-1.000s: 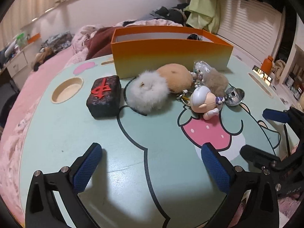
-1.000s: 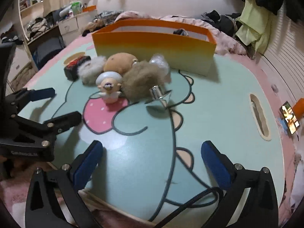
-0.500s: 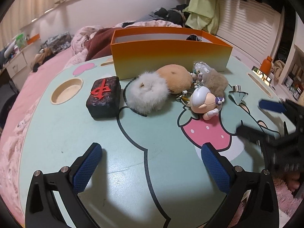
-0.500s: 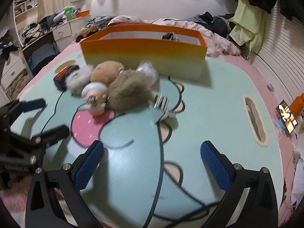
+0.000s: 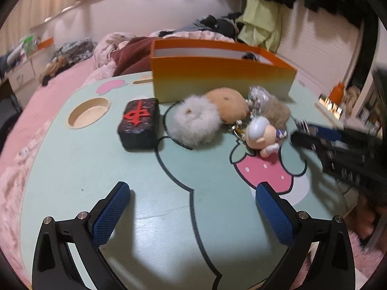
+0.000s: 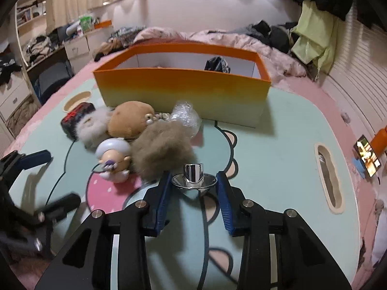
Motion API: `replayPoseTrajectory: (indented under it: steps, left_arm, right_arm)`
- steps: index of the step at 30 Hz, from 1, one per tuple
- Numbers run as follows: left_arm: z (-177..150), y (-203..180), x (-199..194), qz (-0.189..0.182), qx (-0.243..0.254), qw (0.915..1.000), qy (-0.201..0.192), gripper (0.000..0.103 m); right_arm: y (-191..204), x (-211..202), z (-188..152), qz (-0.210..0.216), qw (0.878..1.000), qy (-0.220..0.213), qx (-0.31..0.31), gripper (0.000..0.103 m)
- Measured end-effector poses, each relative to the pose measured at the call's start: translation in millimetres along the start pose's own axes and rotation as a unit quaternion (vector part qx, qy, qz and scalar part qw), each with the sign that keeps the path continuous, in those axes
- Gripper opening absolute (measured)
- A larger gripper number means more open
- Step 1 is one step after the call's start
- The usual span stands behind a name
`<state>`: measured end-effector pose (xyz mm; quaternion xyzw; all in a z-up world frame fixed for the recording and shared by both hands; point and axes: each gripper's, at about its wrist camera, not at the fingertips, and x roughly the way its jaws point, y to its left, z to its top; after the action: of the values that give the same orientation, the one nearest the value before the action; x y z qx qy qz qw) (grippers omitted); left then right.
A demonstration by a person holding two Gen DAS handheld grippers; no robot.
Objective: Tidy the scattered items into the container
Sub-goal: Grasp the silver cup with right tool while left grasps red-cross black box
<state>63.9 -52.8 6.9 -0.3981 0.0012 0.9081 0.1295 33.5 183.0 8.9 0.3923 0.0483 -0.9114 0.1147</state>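
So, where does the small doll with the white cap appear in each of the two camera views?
Left wrist view: the doll lies right of centre, on the table by the strawberry's top.
Right wrist view: the doll lies left of centre, beside the brown fur ball.
Shared landmark: the orange box stands behind it in both.

A red sign like the Chinese word 中 is showing on top of the black block (image 5: 139, 123); nothing else is readable
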Motion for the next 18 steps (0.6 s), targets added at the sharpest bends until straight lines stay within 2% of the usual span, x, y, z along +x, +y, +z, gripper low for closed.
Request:
replayPoseTrajectory:
  steps: [4, 7, 10, 13, 15, 16, 18]
  left_arm:
    - [6, 29, -7, -0.050, -0.067, 0.9964, -0.015, 0.103]
    - [21, 49, -9, -0.039, -0.095, 0.9943, -0.030, 0.099]
    - [46, 62, -1, -0.035, -0.102, 0.9938, -0.030, 0.092]
    - [65, 66, 19, -0.010, -0.090, 0.9958, -0.007, 0.076]
    - [68, 65, 34, 0.005, -0.079, 0.9969, 0.006, 0.057]
    - [68, 64, 40, 0.001, -0.077, 0.9970, 0.009, 0.056]
    - [64, 64, 43, 0.001, -0.077, 0.9968, 0.021, 0.040]
  right_arm:
    - [5, -20, -16, 0.008, 0.999, -0.049, 0.000, 0.039]
    - [3, -26, -16, 0.013, 0.997, -0.069, 0.006, 0.039]
    - [-1, -21, -12, 0.024, 0.998, -0.062, 0.019, 0.039]
    - [-1, -17, -13, 0.027, 0.998, -0.053, 0.024, 0.039]
    - [0, -20, -14, 0.027, 0.998, -0.057, 0.024, 0.039]
    - [0, -21, -14, 0.027, 0.998, -0.059, 0.023, 0.039]
    - [1, -22, -15, 0.027, 0.998, -0.060, 0.022, 0.039]
